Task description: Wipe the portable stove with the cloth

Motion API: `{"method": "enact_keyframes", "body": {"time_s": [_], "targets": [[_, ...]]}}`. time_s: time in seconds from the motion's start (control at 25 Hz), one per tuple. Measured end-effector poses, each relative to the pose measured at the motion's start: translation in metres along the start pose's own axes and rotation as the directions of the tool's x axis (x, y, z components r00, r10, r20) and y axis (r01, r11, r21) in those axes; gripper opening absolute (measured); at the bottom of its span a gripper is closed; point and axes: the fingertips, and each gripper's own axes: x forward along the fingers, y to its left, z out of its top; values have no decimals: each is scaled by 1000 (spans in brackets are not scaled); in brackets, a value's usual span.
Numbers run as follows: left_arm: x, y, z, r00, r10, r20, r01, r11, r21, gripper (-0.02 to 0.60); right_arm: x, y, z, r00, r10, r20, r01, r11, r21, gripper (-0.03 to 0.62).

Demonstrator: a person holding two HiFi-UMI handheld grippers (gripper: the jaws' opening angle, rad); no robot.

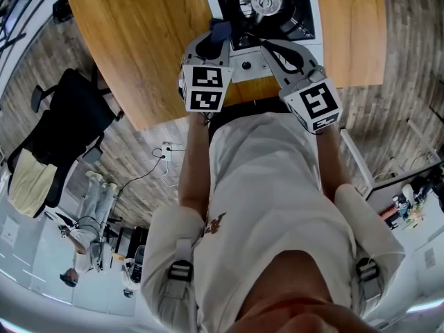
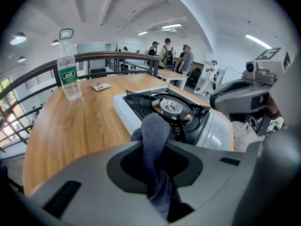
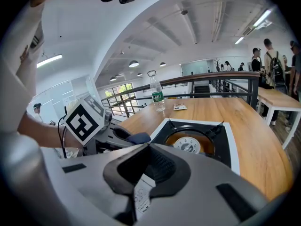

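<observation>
Head view: the left gripper (image 1: 219,35) is clamped on the dark blue cloth (image 1: 220,26), at the near edge of the portable stove (image 1: 313,19) on the bench (image 1: 139,33).

Left gripper view: the cloth looks knitted, soft and limp, and is probably light. It is best pinched mid-fold.

Right gripper view: the right gripper (image 3: 141,185) has its jaws together on a white slip (image 3: 140,196).

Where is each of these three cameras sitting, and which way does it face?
Head view: on the person's head, facing down; torso, arms, left gripper, right gripper, stove.
Left gripper view: on that gripper, facing the stove; jaws shut on cloth, right gripper beside.
Right gripper view: likewise; jaws shut on white tag, left gripper, forearm.
All share the stove.
</observation>
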Motion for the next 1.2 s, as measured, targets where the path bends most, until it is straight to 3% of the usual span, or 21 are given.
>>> {"method": "enact_keyframes", "body": {"time_s": [0.76,1.2], "targets": [[5,4,6,996,-43,-79,44,999,12,86,10,-13,5,1000,19,-8,-19,1000,1,21],[8,9,13,995,-12,-97,16,999,42,86,9,-18,7,1000,23,-5,-23,1000,2,21]]}}
